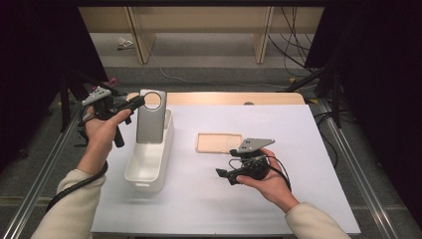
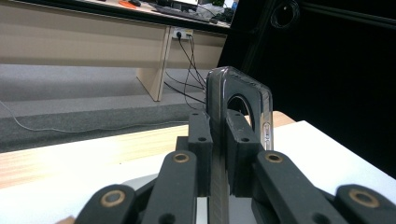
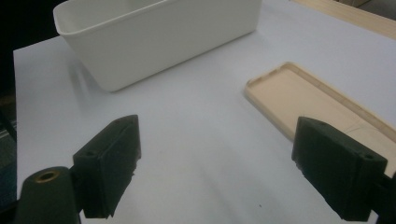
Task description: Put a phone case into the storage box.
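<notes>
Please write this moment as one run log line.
left gripper: shut on grey phone case over white bin | right gripper: open

On the table, a tub left of centre, lying lengthwise from near edge to far. Standing upright over the far end of the tub, a phone case, clamped at its left edge between the jaws of the left gripper, itself just left of the tub's far end. Right of the tub and apart from it, a second phone case flat on the table, with the right gripper just in front of it, jaws spread and pointing left toward the tub.
</notes>
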Motion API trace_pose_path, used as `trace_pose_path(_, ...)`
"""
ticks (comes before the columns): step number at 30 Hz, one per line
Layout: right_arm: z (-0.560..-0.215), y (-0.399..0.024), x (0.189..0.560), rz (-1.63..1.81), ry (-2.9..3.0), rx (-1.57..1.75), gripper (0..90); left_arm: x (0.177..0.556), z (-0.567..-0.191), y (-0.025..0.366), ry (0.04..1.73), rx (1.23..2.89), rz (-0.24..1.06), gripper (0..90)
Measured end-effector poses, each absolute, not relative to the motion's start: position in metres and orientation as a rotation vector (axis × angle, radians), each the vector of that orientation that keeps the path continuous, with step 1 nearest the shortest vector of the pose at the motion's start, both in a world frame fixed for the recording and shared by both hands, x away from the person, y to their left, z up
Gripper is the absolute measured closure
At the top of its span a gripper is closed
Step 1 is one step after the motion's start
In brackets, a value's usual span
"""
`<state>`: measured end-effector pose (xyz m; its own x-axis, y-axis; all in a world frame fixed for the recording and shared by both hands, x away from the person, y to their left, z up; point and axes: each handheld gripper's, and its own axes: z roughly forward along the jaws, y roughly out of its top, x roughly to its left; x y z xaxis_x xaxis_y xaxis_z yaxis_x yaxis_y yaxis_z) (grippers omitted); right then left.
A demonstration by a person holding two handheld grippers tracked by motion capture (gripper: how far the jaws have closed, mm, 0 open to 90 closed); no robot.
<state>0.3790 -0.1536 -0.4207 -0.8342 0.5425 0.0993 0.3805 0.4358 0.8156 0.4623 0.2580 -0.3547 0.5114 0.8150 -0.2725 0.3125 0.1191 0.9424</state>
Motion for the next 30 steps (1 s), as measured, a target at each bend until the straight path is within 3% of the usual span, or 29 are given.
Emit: trace_pose_path(30,-0.421,-0.154,0.379,1.355,2.513,0.811,16.3,0.486,-0.367,0.265,1.080,1.477,0.500,81.7)
